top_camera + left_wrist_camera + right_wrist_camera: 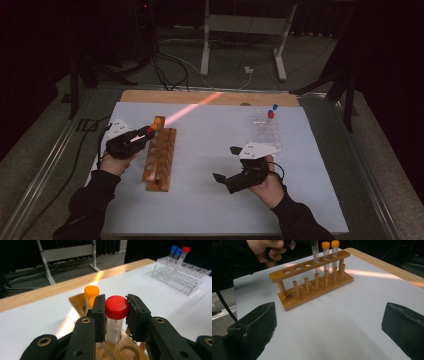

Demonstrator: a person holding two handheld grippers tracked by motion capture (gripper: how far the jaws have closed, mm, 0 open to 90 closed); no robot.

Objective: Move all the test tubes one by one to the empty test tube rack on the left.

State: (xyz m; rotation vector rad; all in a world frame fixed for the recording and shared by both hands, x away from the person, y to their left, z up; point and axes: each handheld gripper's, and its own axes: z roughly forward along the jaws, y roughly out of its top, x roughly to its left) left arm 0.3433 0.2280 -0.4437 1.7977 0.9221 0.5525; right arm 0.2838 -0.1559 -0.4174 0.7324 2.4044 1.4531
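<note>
Red-capped tube clamped in left gripper.

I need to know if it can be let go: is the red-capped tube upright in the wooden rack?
Upright: red-capped tube stands vertically, lower end passing into a wooden rack hole, left gripper shut on it.

Red-capped tube upright (in wooden rack)

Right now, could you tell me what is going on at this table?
A person works with a gripper in each hand. The left gripper is shut on a red-capped tube, held upright over the wooden rack, beside two orange-capped tubes already standing in it. The right gripper hangs open over the white mat. A clear rack farther off holds more capped tubes.
</note>
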